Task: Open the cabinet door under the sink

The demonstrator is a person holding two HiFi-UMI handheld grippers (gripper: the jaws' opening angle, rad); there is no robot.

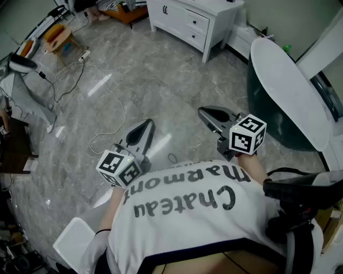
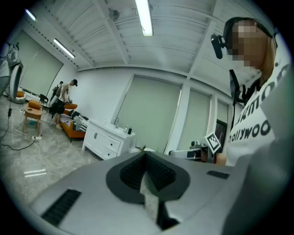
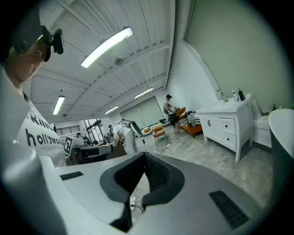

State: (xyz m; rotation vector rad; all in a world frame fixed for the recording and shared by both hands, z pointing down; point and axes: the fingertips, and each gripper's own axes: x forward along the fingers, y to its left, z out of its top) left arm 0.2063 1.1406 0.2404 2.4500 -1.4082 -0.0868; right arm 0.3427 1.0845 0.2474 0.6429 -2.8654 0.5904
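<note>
Grey marble floor (image 1: pixel 161 69) spreads ahead of both tools. A white-rimmed bathtub (image 1: pixel 284 80) lies just right of the right tool (image 1: pixel 204 111). The white sink cabinet (image 1: pixel 195 21), its door (image 1: pixel 159 13) closed, stands well ahead, out of reach. A likely hazard is the loose cable (image 1: pixel 122 114) ahead of the left tool (image 1: pixel 146 124), which could catch a foot on the approach. Both hands sit at waist height, pointing nearly level. Each tool's jaws are together and hold nothing.
</note>
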